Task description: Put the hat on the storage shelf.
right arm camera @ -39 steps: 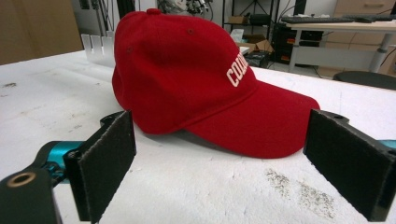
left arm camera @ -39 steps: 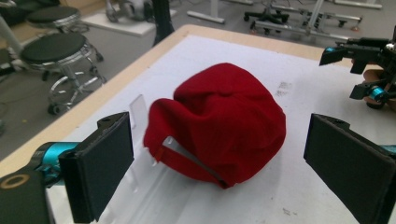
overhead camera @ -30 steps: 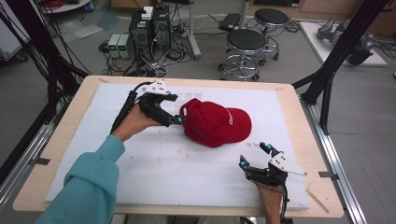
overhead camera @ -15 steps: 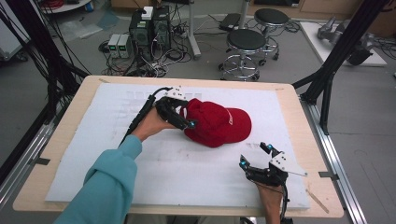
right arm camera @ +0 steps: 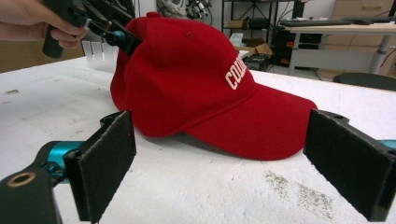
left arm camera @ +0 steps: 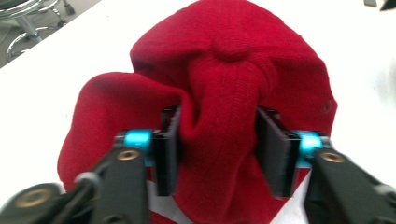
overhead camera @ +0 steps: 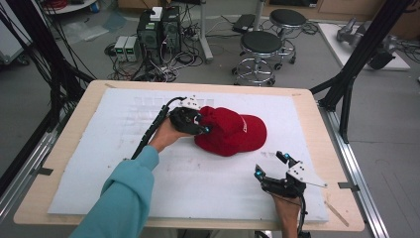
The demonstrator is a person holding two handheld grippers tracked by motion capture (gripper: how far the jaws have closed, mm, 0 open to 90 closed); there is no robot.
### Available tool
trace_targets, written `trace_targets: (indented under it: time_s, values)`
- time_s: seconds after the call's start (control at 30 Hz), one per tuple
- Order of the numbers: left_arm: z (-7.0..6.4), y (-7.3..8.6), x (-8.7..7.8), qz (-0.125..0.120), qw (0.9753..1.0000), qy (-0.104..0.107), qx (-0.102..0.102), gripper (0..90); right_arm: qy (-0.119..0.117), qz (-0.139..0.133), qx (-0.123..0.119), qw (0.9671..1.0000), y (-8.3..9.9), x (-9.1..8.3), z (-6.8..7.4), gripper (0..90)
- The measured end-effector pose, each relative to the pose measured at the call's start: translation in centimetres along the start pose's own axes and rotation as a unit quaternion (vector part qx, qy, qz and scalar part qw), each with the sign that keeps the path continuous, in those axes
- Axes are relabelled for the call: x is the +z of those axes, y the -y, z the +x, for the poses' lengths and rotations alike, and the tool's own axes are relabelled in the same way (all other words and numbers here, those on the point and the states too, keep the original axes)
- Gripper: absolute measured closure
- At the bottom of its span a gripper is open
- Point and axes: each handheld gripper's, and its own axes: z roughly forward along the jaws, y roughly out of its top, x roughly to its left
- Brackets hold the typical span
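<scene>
Red fabric baseball cap with white lettering (overhead camera: 232,133) sits mid-table on the white foam sheet (overhead camera: 99,163), which covers a light wooden tabletop (overhead camera: 317,119). The left gripper (left arm camera: 218,148) pinches a fold of its crown. The right gripper (overhead camera: 272,166) hovers nearby, jaws spread wide. Grey floor behind has round stools (overhead camera: 260,44) and computer boxes (overhead camera: 158,27).

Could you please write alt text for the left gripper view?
The left gripper pinches a bunched fold of a red cap's fabric between its two black pads. The cap lies on a white table surface.
</scene>
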Motion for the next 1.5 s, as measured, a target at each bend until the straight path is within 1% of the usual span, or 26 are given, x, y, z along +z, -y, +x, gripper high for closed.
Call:
trace_targets:
  time_s: [0.03, 0.07, 0.1, 0.13, 0.23, 0.27, 0.3, 0.33, 0.5, 0.6, 0.63, 0.73, 0.77, 0.87, 0.93, 0.97, 1.0, 1.03, 1.07, 1.13, 1.2, 1.23, 1.3, 1.4, 1.47, 1.5]
  values:
    - [0.1, -0.1, -0.2, -0.011, 0.9999, -0.003, -0.008, 63.1, 0.000, 0.000, 0.000, 1.0000, 0.0, 0.0, 0.0, 8.2]
    - [0.1, -0.1, -0.2, -0.011, 0.9999, -0.003, -0.008, 65.9, 0.000, 0.000, 0.000, 1.0000, 0.0, 0.0, 0.0, 8.2]
    - [0.1, -0.2, -0.3, -0.018, 0.9998, -0.003, -0.011, 65.9, 0.001, -0.001, 0.000, 1.0000, 0.0, 0.0, 0.0, 8.2]
    - [0.0, -0.3, -0.4, -0.021, 0.9997, -0.003, -0.013, 72.2, 0.000, 0.000, 0.001, 1.0000, 0.0, 0.0, 0.0, 8.2]
    - [0.0, -0.3, -0.4, -0.015, 0.9998, -0.008, -0.011, 80.2, 0.000, 0.000, 0.000, 1.0000, 0.0, 0.0, 0.0, 8.2]
    - [0.0, -0.3, -0.4, -0.017, 0.9997, -0.010, -0.016, 81.1, 0.001, 0.000, 0.001, 1.0000, 0.0, 0.0, 0.0, 8.2]
    - [0.0, -0.4, -0.5, -0.022, 0.9993, -0.011, -0.029, 82.2, 0.001, -0.001, 0.001, 1.0000, 0.0, 0.0, 0.0, 8.2]
    - [0.0, -0.4, -0.5, -0.027, 0.9991, -0.009, -0.031, 83.1, 0.002, -0.001, 0.001, 1.0000, 0.0, 0.0, 0.0, 8.2]
    - [0.0, -0.6, -0.9, -0.039, 0.9985, -0.012, -0.036, 83.9, 0.001, -0.001, 0.002, 1.0000, 0.0, 0.0, 0.0, 8.2]
    - [0.3, -1.0, -1.8, -0.055, 0.9977, -0.010, -0.038, 84.0, 0.000, -0.001, 0.003, 1.0000, 0.0, 0.0, 0.0, 8.2]
    - [0.3, -1.0, -1.8, -0.055, 0.9977, -0.010, -0.038, 84.0, 0.000, -0.001, 0.003, 1.0000, 0.0, 0.0, 0.0, 8.2]
    - [0.3, -1.3, -2.5, -0.064, 0.9973, -0.013, -0.033, 84.1, 0.001, -0.001, 0.002, 1.0000, 0.0, 0.0, 0.0, 8.2]
    - [0.3, -1.5, -3.0, -0.075, 0.9966, -0.016, -0.032, 84.1, 0.001, -0.001, 0.002, 1.0000, 0.0, 0.0, 0.0, 8.2]
    - [0.3, -1.8, -3.6, -0.084, 0.9959, -0.016, -0.029, 84.1, 0.001, -0.002, 0.001, 1.0000, 0.0, 0.0, 0.0, 8.2]
    - [0.4, -2.1, -4.3, -0.089, 0.9954, -0.022, -0.025, 84.0, 0.002, -0.001, 0.001, 1.0000, 0.0, 0.0, 0.0, 8.2]
    - [0.5, -2.4, -5.1, -0.100, 0.9943, -0.025, -0.027, 84.1, 0.002, -0.001, 0.001, 1.0000, 0.0, 0.0, 0.0, 8.2]
    - [0.5, -2.4, -5.1, -0.100, 0.9943, -0.025, -0.027, 84.1, 0.002, -0.001, 0.001, 1.0000, 0.0, 0.0, 0.0, 8.2]
    - [0.7, -2.8, -5.9, -0.109, 0.9934, -0.025, -0.025, 84.1, 0.002, -0.001, 0.003, 1.0000, 0.0, 0.0, 0.1, 8.2]
    - [0.7, -2.8, -5.9, -0.109, 0.9934, -0.025, -0.025, 84.0, 0.002, -0.001, 0.003, 1.0000, 0.0, 0.0, 0.1, 8.2]
    - [0.8, -3.1, -6.7, -0.117, 0.9924, -0.025, -0.028, 84.0, 0.001, -0.001, -0.001, 1.0000, 0.0, 0.0, 0.0, 8.2]
    - [0.9, -3.3, -7.6, -0.118, 0.9924, -0.026, -0.022, 84.1, 0.001, -0.001, 0.000, 1.0000, 0.0, 0.0, 0.1, 8.2]
    - [0.9, -3.6, -8.5, -0.126, 0.9914, -0.026, -0.020, 84.1, 0.000, -0.002, 0.000, 1.0000, 0.0, 0.0, 0.0, 8.2]
    - [1.0, -3.7, -9.5, -0.136, 0.9901, -0.026, -0.019, 84.0, 0.000, -0.003, 0.002, 1.0000, 0.0, 0.0, 0.0, 8.2]
    - [1.1, -3.9, -10.4, -0.143, 0.9892, -0.025, -0.019, 84.0, -0.001, -0.001, 0.003, 1.0000, 0.0, 0.0, 0.0, 8.2]
    - [1.2, -4.0, -11.8, -0.149, 0.9883, -0.026, -0.015, 84.0, 0.001, -0.002, 0.003, 1.0000, 0.0, 0.0, -0.1, 8.2]
    - [1.2, -4.0, -11.8, -0.149, 0.9883, -0.026, -0.015, 84.1, 0.001, -0.002, 0.003, 1.0000, 0.0, 0.0, 0.0, 8.2]
